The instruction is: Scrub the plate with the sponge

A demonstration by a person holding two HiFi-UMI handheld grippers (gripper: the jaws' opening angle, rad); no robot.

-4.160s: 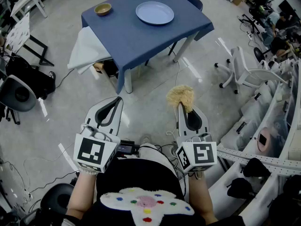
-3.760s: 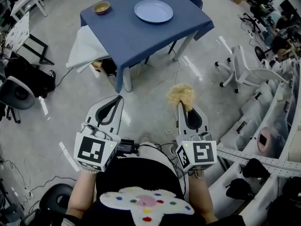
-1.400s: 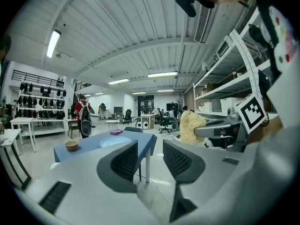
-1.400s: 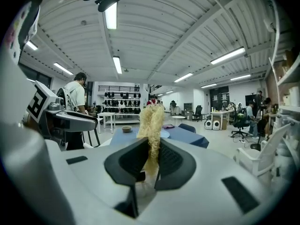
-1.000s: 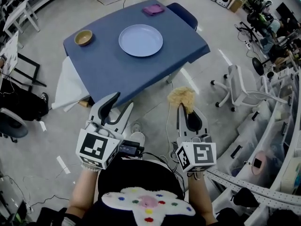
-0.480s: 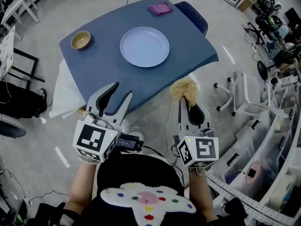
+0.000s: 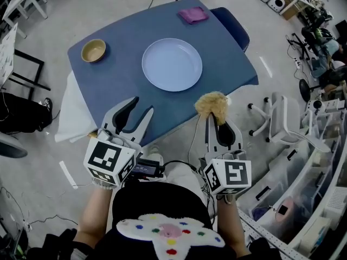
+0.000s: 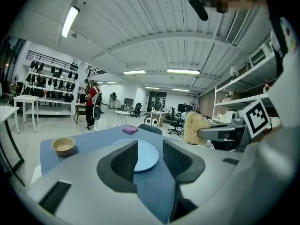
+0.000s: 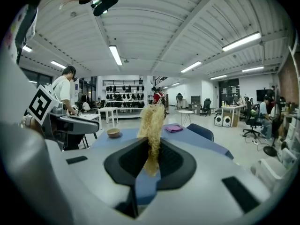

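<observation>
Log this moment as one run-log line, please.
left hand-held gripper: open, empty | right hand-held gripper: shut on fluffy yellow sponge | round pale-blue plate: on blue table, untouched

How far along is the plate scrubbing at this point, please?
Done: the sponge is clamped in the right gripper. In hand: both grippers are short of the plate on the table; the left gripper is open and empty. Left: bring the sponge down onto the plate and scrub it; no scrubbing shows yet.

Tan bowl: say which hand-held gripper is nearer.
Left. The left hand-held gripper sits below-right of the round tan bowl; the right hand-held gripper, clamping the shaggy yellow sponge, is farther right.
</observation>
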